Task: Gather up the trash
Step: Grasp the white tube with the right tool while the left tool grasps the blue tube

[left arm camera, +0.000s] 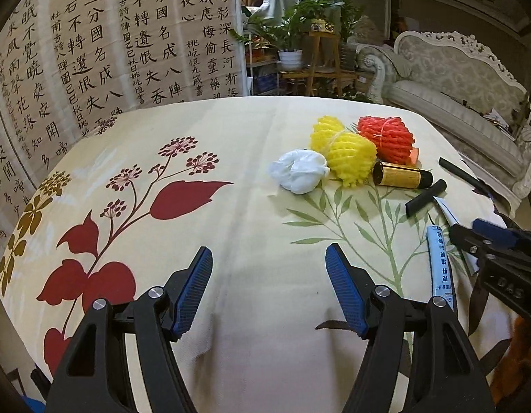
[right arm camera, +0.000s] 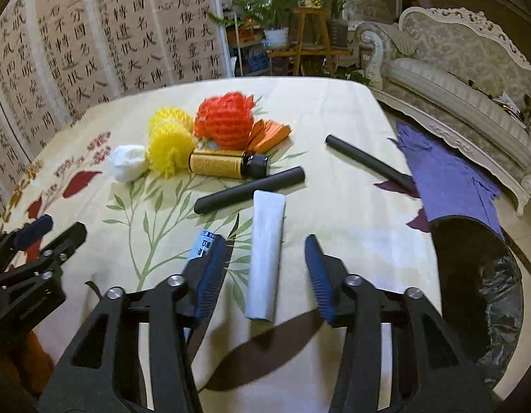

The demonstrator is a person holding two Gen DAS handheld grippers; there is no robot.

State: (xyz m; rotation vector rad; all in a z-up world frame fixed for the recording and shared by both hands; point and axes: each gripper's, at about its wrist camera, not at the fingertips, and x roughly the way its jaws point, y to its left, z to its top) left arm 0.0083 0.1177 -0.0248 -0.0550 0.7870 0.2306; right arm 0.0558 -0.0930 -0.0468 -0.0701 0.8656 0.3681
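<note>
Trash lies on a flowered tablecloth (left arm camera: 251, 206). My right gripper (right arm camera: 267, 251) is open, its jaws either side of a white tube (right arm camera: 266, 251) lying lengthwise. A blue-printed tube (right arm camera: 204, 242) lies just left of it, also in the left wrist view (left arm camera: 441, 265). Beyond lie two black rods (right arm camera: 248, 190) (right arm camera: 368, 161), a yellow-labelled bottle (right arm camera: 227, 163), yellow foam nets (right arm camera: 171, 141), a red foam net (right arm camera: 224, 120) and a crumpled white tissue (right arm camera: 128, 161). My left gripper (left arm camera: 269, 265) is open and empty over bare cloth, left of the trash; the tissue (left arm camera: 298, 170) is ahead of it.
A black-lined trash bin (right arm camera: 478, 292) stands at the table's right edge, beside a purple cloth (right arm camera: 447, 175). An orange packet (right arm camera: 270, 134) lies behind the red net. A calligraphy screen (left arm camera: 93, 51), plants and a sofa (left arm camera: 454, 79) stand beyond the table.
</note>
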